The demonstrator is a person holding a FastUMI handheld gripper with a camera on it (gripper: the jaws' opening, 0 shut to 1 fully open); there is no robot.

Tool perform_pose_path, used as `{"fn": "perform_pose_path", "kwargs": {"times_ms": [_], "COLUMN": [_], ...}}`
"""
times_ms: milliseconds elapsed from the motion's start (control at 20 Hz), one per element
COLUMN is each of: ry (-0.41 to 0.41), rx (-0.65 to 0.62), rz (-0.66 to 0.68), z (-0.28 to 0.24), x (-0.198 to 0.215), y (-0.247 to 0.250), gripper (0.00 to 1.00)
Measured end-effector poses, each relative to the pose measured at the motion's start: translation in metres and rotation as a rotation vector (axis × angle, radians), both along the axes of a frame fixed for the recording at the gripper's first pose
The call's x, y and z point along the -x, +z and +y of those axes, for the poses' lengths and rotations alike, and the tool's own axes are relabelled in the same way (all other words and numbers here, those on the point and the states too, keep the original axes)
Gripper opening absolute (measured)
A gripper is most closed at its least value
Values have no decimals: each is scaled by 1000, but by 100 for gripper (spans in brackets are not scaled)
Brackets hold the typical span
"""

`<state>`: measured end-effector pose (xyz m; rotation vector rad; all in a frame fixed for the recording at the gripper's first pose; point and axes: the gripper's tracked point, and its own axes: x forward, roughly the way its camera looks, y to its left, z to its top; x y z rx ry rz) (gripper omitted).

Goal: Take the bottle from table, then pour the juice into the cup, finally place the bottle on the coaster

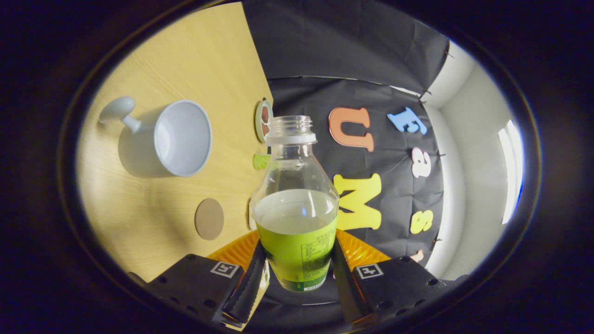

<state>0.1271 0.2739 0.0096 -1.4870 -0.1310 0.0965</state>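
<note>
The bottle (296,218), uncapped and partly full of pale juice, sits clamped between my gripper (297,273) with both fingers (253,278) pressed against its green label, tilted so the table (153,218) stands off to one side. Beyond it on the wood the pale cup (178,138) rests with its handle pointing away, and the round brown coaster (209,218) lies nearer my fingers.

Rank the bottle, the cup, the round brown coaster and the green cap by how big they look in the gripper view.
1. Bottle, held between the jaws of the gripper; nearness enlarges it.
2. Cup.
3. Coaster.
4. Green cap, partly hidden behind the bottle.
</note>
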Motion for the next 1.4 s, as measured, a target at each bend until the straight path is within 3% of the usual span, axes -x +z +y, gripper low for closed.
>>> {"fn": "perform_pose_path", "kwargs": {"times_ms": [450, 850, 1200, 1400], "ry": [33, 50, 75, 80], "rx": [-524, -956, -1203, -1259], "rz": [314, 504, 588, 618], "z": [5, 1, 5, 10], "x": [2, -19, -60, -84], "y": [-16, -11, -9, -20], "gripper": [77, 77, 77, 77]}}
